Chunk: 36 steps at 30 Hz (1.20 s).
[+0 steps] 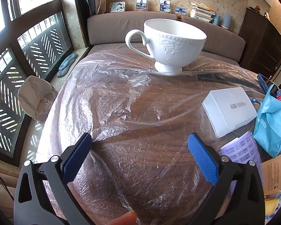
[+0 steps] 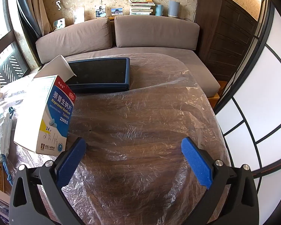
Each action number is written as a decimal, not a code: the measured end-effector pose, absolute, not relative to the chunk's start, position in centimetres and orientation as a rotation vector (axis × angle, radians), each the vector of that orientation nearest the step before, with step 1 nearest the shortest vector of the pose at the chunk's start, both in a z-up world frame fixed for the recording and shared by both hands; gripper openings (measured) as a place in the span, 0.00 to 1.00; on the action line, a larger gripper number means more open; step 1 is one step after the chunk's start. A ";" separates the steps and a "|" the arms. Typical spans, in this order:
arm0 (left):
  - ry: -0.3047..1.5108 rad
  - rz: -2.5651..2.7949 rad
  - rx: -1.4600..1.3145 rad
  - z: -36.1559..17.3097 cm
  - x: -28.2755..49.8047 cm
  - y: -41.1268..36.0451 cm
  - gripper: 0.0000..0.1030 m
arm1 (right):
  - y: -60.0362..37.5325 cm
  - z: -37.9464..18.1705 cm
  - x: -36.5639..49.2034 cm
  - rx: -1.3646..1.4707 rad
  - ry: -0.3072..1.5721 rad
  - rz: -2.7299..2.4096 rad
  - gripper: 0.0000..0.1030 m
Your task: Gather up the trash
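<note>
Apparently nothing collected yet: left claw (image 1: 139, 143) and right claw (image 2: 134, 147) both wide open, empty, above desk (image 2: 140, 116); medicine box (image 2: 46, 112), blue bag (image 1: 271, 123) remaining.

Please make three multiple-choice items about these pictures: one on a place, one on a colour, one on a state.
1. Where does the white cup stand?
A. on the plastic-covered table
B. on the sofa
C. on the windowsill

2. What colour is the bag beside the white box?
A. red
B. light blue
C. black

3. How is the right claw?
A. shut on the medicine box
B. open, holding nothing
C. shut on the tray

Answers: 1 A, its foot rests on the plastic sheet; 2 B, the bag is plainly blue; 3 B, its pads stand wide apart over the table.
</note>
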State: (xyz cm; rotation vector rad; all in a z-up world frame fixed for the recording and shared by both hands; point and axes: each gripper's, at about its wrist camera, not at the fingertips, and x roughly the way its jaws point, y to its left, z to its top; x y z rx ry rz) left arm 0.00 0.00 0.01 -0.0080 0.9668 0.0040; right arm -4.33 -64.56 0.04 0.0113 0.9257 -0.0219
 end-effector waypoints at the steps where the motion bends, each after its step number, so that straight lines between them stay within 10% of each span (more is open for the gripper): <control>1: 0.966 0.004 -0.008 0.0 0.0 0.0 0.99 | -64.6 0.0 -4.3 0.011 0.926 -0.022 0.96; 36: 0.967 0.017 -0.013 -0.1 0.4 0.2 0.99 | -64.6 0.0 -4.3 0.011 0.926 -0.022 0.96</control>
